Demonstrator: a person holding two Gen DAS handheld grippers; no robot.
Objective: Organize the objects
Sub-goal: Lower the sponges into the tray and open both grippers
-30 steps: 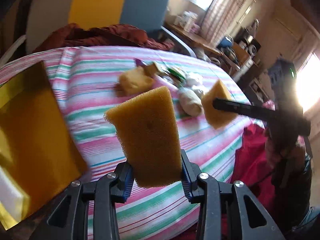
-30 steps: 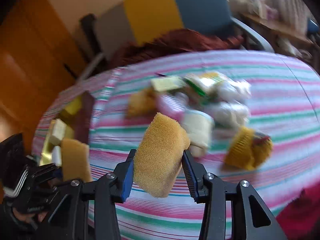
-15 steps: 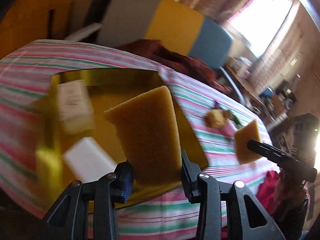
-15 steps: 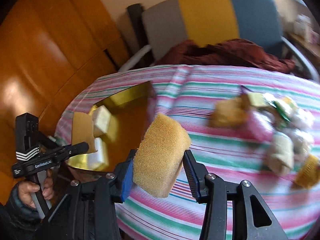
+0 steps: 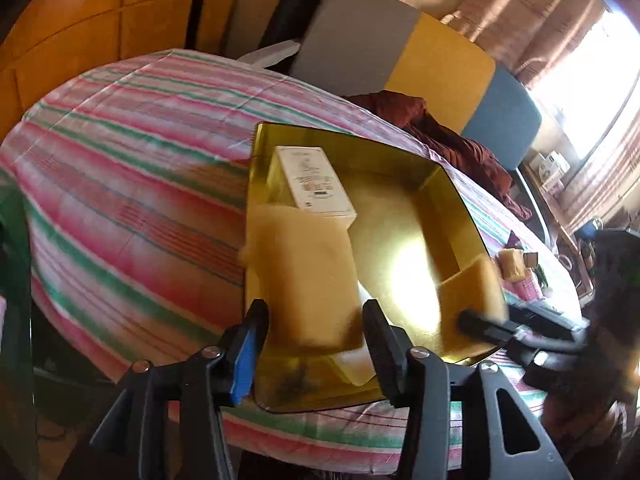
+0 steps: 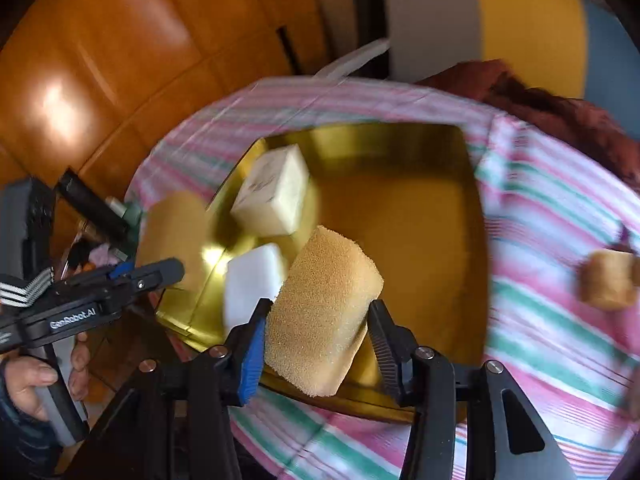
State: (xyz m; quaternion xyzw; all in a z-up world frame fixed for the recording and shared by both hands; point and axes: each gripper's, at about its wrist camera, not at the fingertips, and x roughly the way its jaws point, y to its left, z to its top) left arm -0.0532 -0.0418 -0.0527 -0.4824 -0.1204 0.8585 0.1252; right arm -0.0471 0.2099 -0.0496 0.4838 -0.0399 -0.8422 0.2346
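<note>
Hovering over the gold tray [image 5: 448, 184], both grippers are seen with a sponge between their jaws. The left gripper [image 5: 316, 322] has its jaws opening; the blurred yellow sponge [image 5: 308, 276] between them shows gaps on both sides and is judged to be dropping free into the tray directly below. The right gripper [image 6: 316, 322] also has its jaws opening, yet the second sponge [image 6: 324, 316] is seen resting against the blue-padded jaw, with a small gap at the other jaw, so the hold is judged to be slackening rather than gone.

Just ahead of the left gripper, inside the tray, a white printed box [image 5: 316, 180] is seen lying. From the right wrist view a white block [image 6: 252, 280] is seen just left of the held sponge, with the box [image 6: 272, 196] beyond it. The person's hand [image 6: 36, 384] on the left gripper's handle is visible at the lower left of that view.

As for progress, two items are already gathered in the tray and two sponges are about to be added. Well off to the right of the right gripper, on the striped tablecloth [image 6: 540, 208], another tan sponge [image 6: 608, 280] is left lying, and a few further small items [image 5: 528, 268] are made out beyond the tray in the left view, too blurred to be named. The sorting is therefore judged to be partly done, with several more fetches remaining.
</note>
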